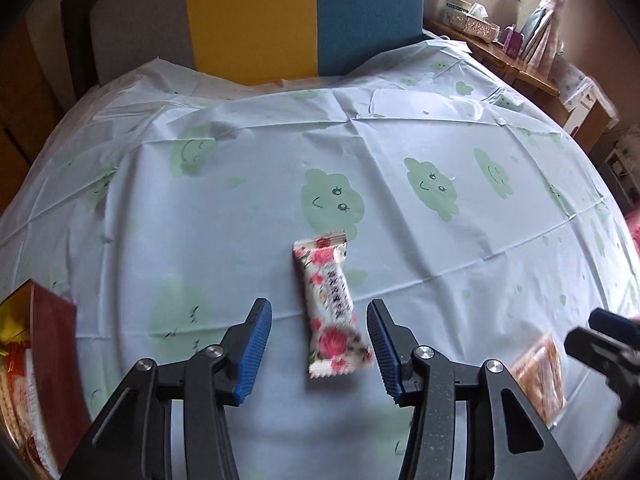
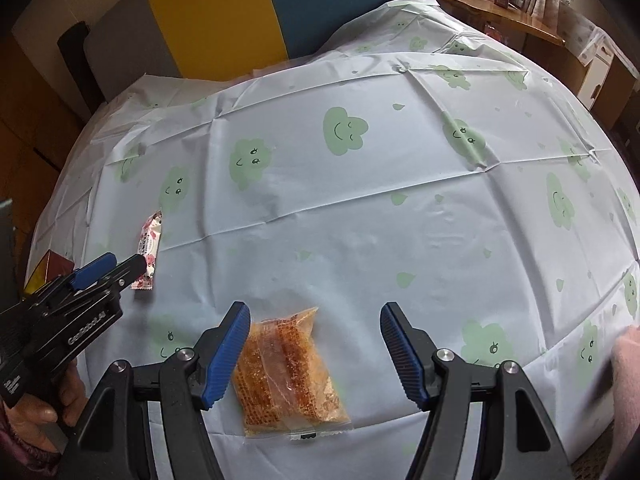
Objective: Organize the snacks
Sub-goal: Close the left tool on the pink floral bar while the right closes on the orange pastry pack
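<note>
A pale tablecloth (image 1: 248,208) printed with green smiling clouds is covering the table, its fold creases showing. A chair back (image 1: 256,20) in grey, yellow and blue panels is standing at the far edge. A wooden sideboard (image 1: 516,68) is carrying a patterned tissue box (image 1: 476,24) beside curtains (image 1: 548,32) under a window.

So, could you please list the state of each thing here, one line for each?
Left tool: open, astride the floral snack bar, pads not touching it.
Floral snack bar: sealed, lying flat on the tablecloth.
Right tool: open, over the orange cracker packet.
Orange cracker packet: sealed, lying flat.
Red box: open, wrapped snacks inside.
</note>
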Demonstrator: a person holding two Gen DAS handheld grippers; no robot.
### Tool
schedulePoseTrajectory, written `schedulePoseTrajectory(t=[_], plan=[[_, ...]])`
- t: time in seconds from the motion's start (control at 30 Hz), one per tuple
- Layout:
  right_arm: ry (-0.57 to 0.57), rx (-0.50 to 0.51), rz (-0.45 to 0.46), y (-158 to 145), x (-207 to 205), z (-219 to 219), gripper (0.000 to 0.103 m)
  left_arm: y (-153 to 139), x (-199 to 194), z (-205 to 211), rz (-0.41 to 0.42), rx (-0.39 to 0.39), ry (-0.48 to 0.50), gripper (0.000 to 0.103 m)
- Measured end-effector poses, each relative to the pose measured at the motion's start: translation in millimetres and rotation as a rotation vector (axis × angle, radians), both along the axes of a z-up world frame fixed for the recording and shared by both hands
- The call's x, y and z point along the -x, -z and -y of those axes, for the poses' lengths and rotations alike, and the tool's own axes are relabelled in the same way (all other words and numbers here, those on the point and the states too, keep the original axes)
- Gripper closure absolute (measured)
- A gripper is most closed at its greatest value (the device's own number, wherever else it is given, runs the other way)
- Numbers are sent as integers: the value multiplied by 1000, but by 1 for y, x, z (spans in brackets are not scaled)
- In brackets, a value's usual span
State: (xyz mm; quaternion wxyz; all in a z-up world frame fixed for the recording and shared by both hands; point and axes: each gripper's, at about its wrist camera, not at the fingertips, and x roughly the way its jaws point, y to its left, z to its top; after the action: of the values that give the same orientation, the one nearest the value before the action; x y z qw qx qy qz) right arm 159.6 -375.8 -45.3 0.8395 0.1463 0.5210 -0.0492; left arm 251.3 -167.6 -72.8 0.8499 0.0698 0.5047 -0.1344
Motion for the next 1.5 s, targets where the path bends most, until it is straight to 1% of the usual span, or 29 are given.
schedulePoseTrajectory(t=[0.1, 0.13, 0.17, 0.27, 0.3, 0.37, 0.47, 0.67, 0.83, 0.93, 0.97, 1.0, 1.1, 1.2, 1.37, 1.4, 1.43, 1.47, 1.5], plan=[[1, -7, -4, 0, -1, 2, 34, 10, -11, 8, -15, -23, -3, 53], [0, -6, -4, 1, -1, 2, 34, 12, -12, 9, 2, -32, -7, 55], [2, -5, -5, 1, -2, 3, 34, 11, -11, 10, 19, -41, -10, 64], [9, -13, -11, 1, -2, 5, 34, 8, -6, 4, 20, -22, -17, 82], [13, -15, -12, 1, -2, 6, 34, 7, -3, 0, 15, -11, -25, 83], [12, -15, -13, 2, -2, 6, 34, 2, 6, -8, 20, 11, -40, 84], [6, -18, -17, 2, -3, 5, 34, -4, 30, -17, 34, 37, -24, 84], [-43, -41, -45, 8, -5, -2, 34, -6, 86, -25, 50, 37, 7, 84], [-110, -18, -72, 14, -6, -16, 33, -2, 120, -33, 47, 45, 27, 83], [-174, 25, -88, 18, -6, -30, 27, 6, 132, -32, 37, 38, 34, 83], [-195, 44, -98, 21, -6, -35, 27, 9, 134, -32, 40, 33, 36, 83], [-215, 63, -108, 23, -6, -39, 27, 10, 138, -32, 64, 35, 39, 83], [-243, 118, -131, 29, -5, -48, 27, 12, 141, -33, 83, 34, 47, 82], [-254, 146, -143, 33, -4, -53, 27, 13, 141, -36, 82, 52, 45, 81], [-266, 181, -175, 44, -5, -61, 27, 14, 143, -44, 86, 107, 33, 81], [-269, 189, -166, 44, -5, -62, 27, 14, 143, -45, 90, 111, 33, 81], [-273, 198, -155, 45, -2, -66, 40, 14, 144, -45, 97, 111, 36, 81], [-287, 190, -146, 44, -1, -70, 42, 14, 144, -44, 105, 109, 38, 80], [-288, 200, -139, 44, 0, -73, 42, 15, 146, -44, 111, 107, 48, 80]])
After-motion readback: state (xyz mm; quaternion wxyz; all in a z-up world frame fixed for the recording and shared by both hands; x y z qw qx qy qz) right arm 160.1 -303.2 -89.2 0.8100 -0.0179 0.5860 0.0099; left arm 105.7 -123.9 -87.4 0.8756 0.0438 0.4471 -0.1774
